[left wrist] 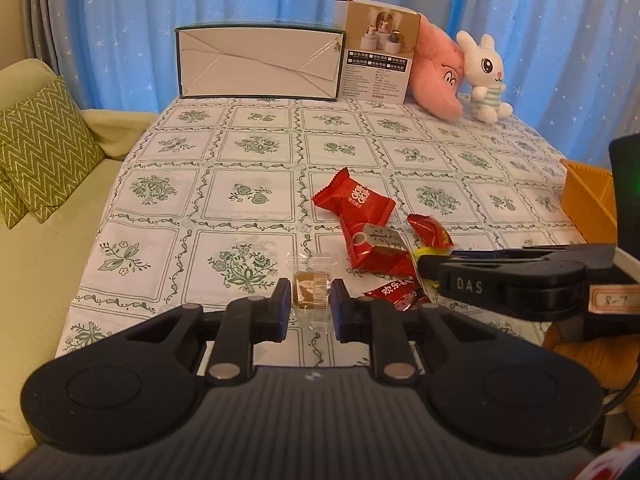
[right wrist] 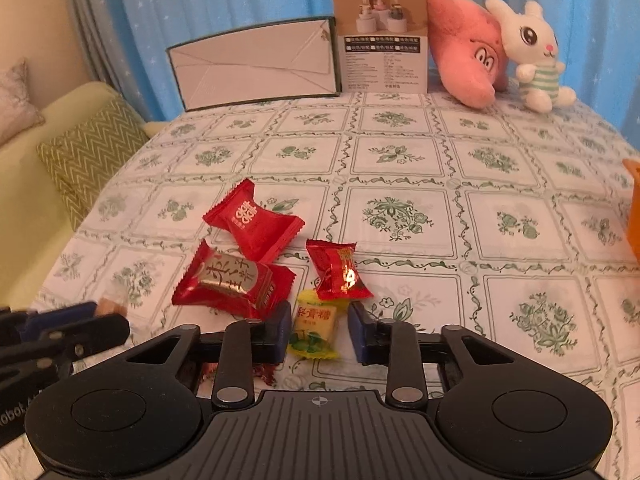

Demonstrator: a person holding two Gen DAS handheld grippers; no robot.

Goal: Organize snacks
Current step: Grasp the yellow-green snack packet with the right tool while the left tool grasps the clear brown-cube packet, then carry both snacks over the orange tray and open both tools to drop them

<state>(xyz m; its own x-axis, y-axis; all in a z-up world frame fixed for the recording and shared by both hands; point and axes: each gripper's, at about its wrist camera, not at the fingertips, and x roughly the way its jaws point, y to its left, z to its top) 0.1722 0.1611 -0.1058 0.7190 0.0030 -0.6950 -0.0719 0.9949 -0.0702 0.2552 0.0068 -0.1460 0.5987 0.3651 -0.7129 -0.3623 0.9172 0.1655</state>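
My left gripper is shut on a clear-wrapped brown candy, just above the near edge of the flowered tablecloth. My right gripper has its jaws close on both sides of a yellow candy lying on the cloth, and it grips it. From the left wrist view the right gripper reaches in from the right. Three red snack packets lie just beyond the yellow candy. A further red packet lies between the two grippers.
An orange bin stands at the table's right edge. At the back stand an open cardboard box, a product box, a pink plush and a white rabbit plush. A sofa with a green cushion lies to the left.
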